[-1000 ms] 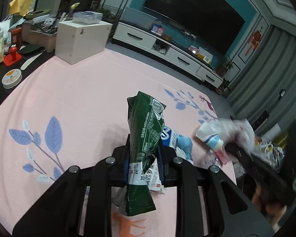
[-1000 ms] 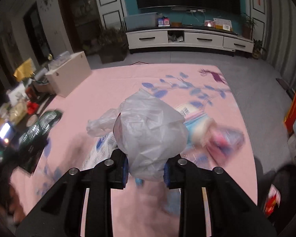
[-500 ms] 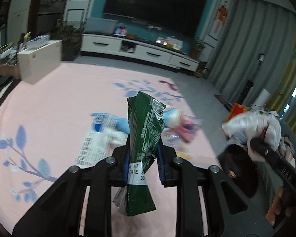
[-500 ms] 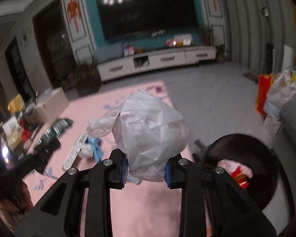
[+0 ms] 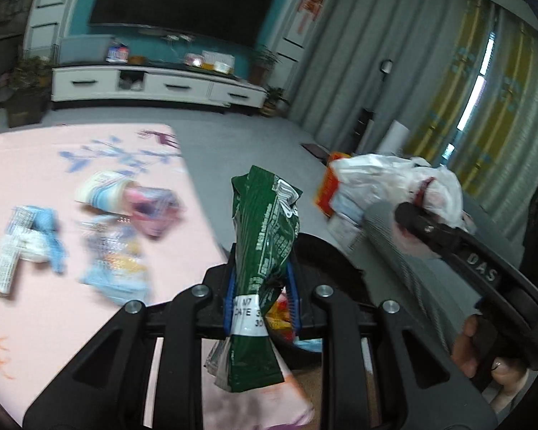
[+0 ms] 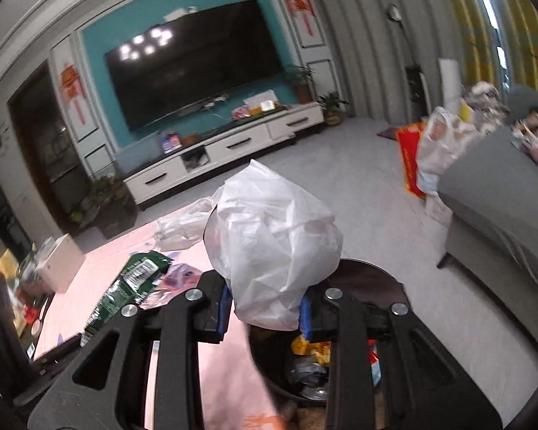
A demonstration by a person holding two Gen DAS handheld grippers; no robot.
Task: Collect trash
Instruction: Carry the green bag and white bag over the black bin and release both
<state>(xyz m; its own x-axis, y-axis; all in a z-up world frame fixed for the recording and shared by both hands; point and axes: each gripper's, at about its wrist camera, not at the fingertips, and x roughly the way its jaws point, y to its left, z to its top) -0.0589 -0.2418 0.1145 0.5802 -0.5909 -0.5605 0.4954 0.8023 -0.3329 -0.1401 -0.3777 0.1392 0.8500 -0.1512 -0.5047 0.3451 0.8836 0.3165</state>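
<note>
Both grippers carrying trash above the dark round bin.

The left gripper (image 5: 261, 294) is clamped on a green snack wrapper (image 5: 265, 247), held upright; the right gripper (image 6: 265, 308) is clamped on a crumpled white plastic bag (image 6: 272, 247) over the bin (image 6: 376, 279). More wrappers (image 5: 114, 236) lie on the pink mat (image 5: 36, 154).

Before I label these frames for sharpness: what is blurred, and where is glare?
Left wrist view: the green wrapper held in the left gripper is sharp, while the litter on the pink mat is motion-smeared. Right wrist view: the white plastic bag is sharp, and ceiling lights glare on the TV screen.
</note>
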